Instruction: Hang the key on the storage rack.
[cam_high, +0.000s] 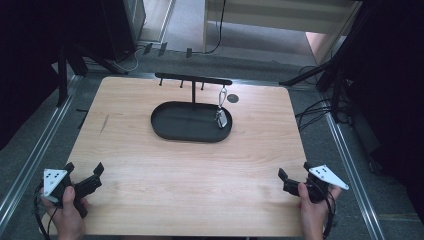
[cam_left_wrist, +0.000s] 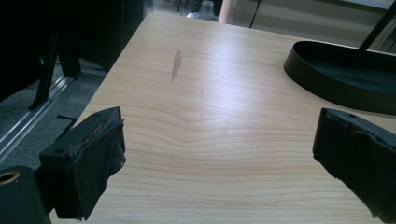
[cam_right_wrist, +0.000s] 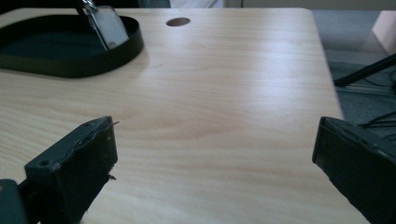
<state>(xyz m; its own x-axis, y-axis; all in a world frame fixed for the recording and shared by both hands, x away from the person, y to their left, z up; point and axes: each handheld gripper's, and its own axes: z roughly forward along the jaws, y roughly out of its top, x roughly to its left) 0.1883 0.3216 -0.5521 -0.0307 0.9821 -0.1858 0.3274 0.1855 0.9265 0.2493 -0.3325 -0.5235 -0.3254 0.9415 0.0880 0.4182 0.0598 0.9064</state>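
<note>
A black oval tray (cam_high: 165, 127) with an upright post and a crossbar (cam_high: 192, 78) stands at the middle back of the wooden table (cam_high: 190, 170). A silver clip with a small tag (cam_high: 221, 117) hangs from the crossbar's right end, its tag reaching into the tray. My left gripper (cam_high: 84, 169) rests at the front left corner, open and empty. My right gripper (cam_high: 295, 170) sits at the front right edge, jaws wide apart with nothing between them. The tray's rim (cam_left_wrist: 327, 88) appears in the left gripper view. The tag (cam_right_wrist: 109, 30) and tray (cam_right_wrist: 70, 65) appear in the right gripper view.
A round hole (cam_high: 233, 98) is cut in the table behind the tray. A grey scuff (cam_left_wrist: 176, 64) marks the wood at the left. Black stands and cables crowd the floor around the table's far corners and right side.
</note>
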